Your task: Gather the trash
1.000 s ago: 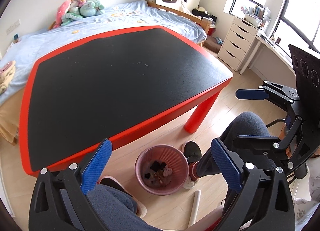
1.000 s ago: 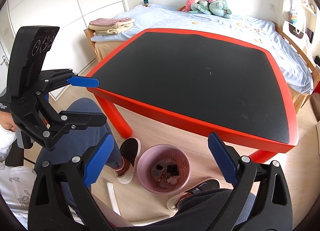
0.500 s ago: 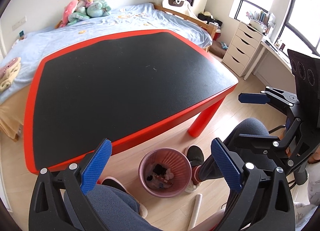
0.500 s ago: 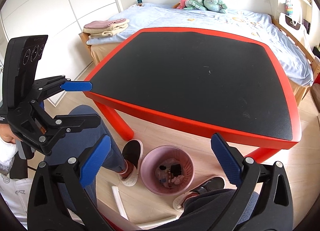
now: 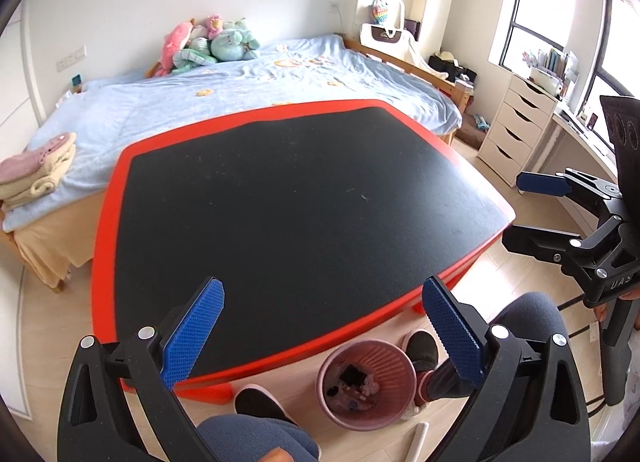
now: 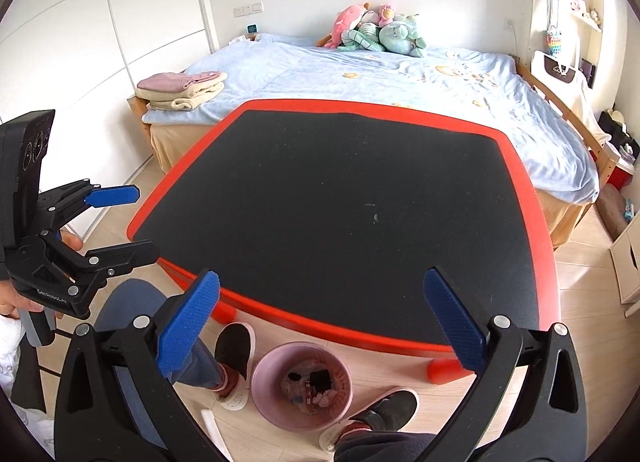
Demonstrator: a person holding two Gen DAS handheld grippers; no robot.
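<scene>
Pink towels (image 5: 36, 174) folded on bed (image 5: 200, 102), far left. Left gripper (image 5: 320, 326) held above near table (image 5: 304, 206) edge, jaws released, nothing between them. Table top black, rim red. Pink bin (image 5: 366, 382) on floor just beside table's near edge, between person's two shoes; trash (image 5: 354, 380) lies inside. Right gripper (image 6: 320, 322) likewise spread wide and empty, over table's near edge. Drawers (image 5: 516, 130) at far right, under window.

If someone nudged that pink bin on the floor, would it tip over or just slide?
The pink bin would probably slide: it looks like thin ribbed plastic on smooth wooden flooring. It seems light, holding only a few scraps. A push near its rim might tip it, since it narrows toward the base.
</scene>
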